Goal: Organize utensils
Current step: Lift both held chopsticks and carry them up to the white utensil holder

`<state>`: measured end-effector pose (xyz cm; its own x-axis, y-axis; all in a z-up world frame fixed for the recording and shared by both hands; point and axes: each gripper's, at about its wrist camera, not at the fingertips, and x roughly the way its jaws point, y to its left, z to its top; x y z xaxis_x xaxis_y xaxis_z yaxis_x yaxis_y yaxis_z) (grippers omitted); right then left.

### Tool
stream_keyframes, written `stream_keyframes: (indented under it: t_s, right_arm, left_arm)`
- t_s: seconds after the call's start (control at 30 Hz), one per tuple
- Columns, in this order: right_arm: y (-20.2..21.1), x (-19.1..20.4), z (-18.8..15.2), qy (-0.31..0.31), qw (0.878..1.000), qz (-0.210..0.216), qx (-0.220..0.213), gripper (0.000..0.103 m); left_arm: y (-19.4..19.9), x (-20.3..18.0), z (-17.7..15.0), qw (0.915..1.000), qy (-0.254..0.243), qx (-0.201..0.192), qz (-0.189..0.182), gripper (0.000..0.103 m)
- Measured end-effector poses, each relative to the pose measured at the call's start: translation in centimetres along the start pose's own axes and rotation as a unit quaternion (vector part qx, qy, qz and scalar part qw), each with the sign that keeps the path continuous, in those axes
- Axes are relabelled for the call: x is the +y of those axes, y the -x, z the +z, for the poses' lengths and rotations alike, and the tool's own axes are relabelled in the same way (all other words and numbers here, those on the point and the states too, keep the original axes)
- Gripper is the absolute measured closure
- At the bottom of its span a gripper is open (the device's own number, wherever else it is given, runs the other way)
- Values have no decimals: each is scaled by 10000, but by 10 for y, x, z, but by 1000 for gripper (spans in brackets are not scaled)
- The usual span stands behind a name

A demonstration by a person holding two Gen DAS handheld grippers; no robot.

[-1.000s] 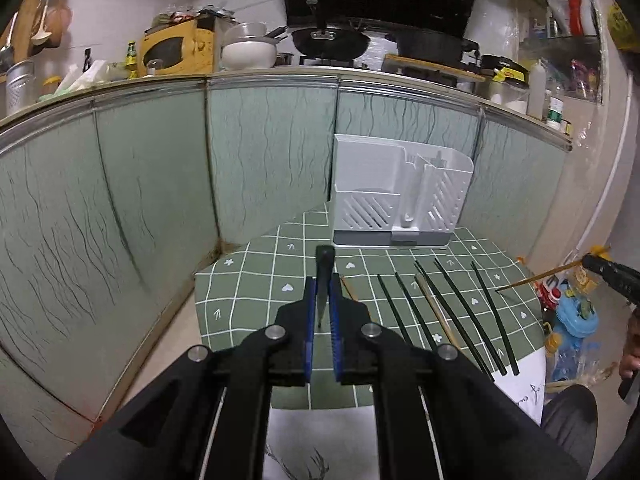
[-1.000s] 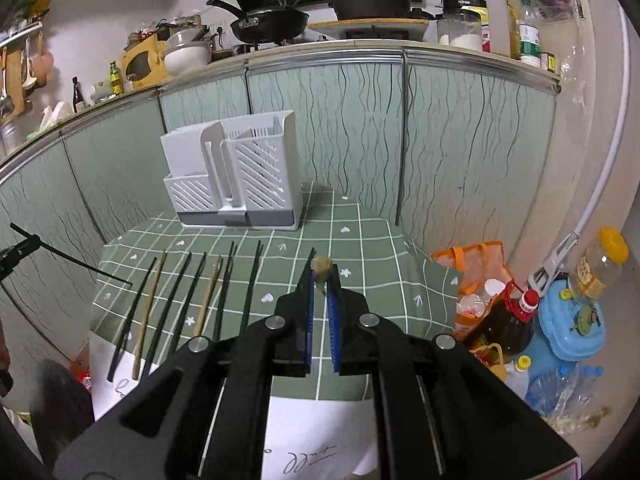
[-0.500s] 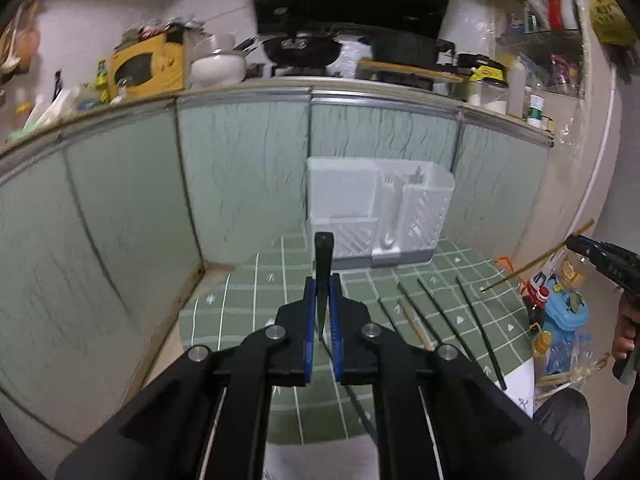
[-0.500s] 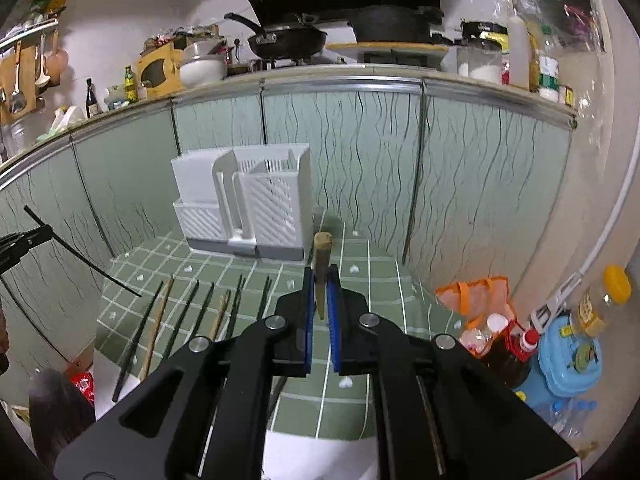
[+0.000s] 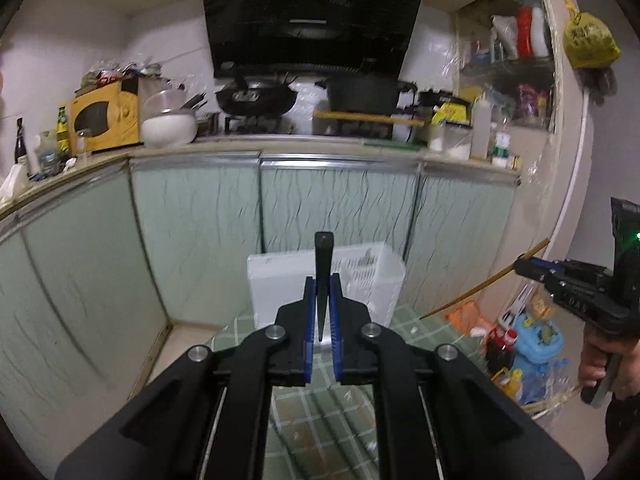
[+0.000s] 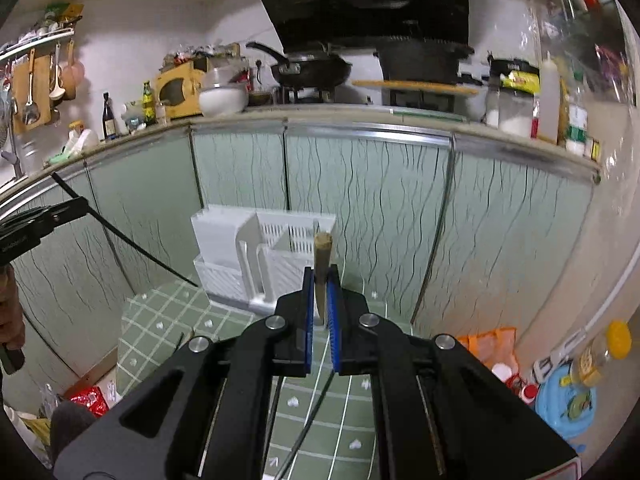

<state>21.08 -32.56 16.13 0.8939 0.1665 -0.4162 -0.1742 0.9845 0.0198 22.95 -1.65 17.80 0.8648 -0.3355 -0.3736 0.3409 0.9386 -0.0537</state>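
My left gripper [image 5: 322, 304] is shut on a black chopstick [image 5: 322, 264], its thick end pointing up in front of the white utensil holder [image 5: 372, 280]. My right gripper [image 6: 319, 300] is shut on a wooden chopstick [image 6: 321, 256], held just before the white utensil holder [image 6: 260, 256]. In the left wrist view the right gripper [image 5: 528, 269] shows at the far right with the wooden chopstick [image 5: 484, 286] slanting down. In the right wrist view the left gripper [image 6: 78, 206] shows at the far left with the black chopstick [image 6: 132, 244]. Both are lifted above the green tiled table [image 6: 168, 312].
Black chopsticks [image 6: 308, 420] lie on the table under my right gripper. Green cabinet doors [image 5: 192, 232] stand close behind the table. Bottles and a blue container [image 5: 536, 348] sit on the floor at the right. A counter with pans [image 6: 308, 70] runs above.
Both grippers have risen and moved forward toward the utensil holder with their chopsticks. The chopsticks on the table have dropped below the view.
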Motion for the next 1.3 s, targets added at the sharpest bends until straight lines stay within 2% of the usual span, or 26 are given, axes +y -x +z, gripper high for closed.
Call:
stream_keyframes:
  t_s: [0.17,0.3,0.47,0.77,1.0,1.3]
  right_arm:
    - [4,7,25,20,9997,160,-185,97]
    - [-1,10,35,-6,9991,364,-226,97]
    - [-9,10,41,34,9989,373,-276,97]
    - [-48,-2,55,10,9992,373,-168,97]
    - [-87,-9,58,-17,9993,364,69,97]
    - [-95,-18,57,-83,9991,401,102,97]
  left_arm:
    - [-12,-10,21,9996,105,-107,-230,97]
    - [-28,-19,27,9990,219,-87,-387,97]
    - [-49,-26,27,9984,288,-16,-481,97]
    - [-88,-31,50,9973,394,-2,-618,97]
    - [-127,-34,63,9976,320,210,-577,97]
    - [-111,-40,86,9982,167,-118,-560,97]
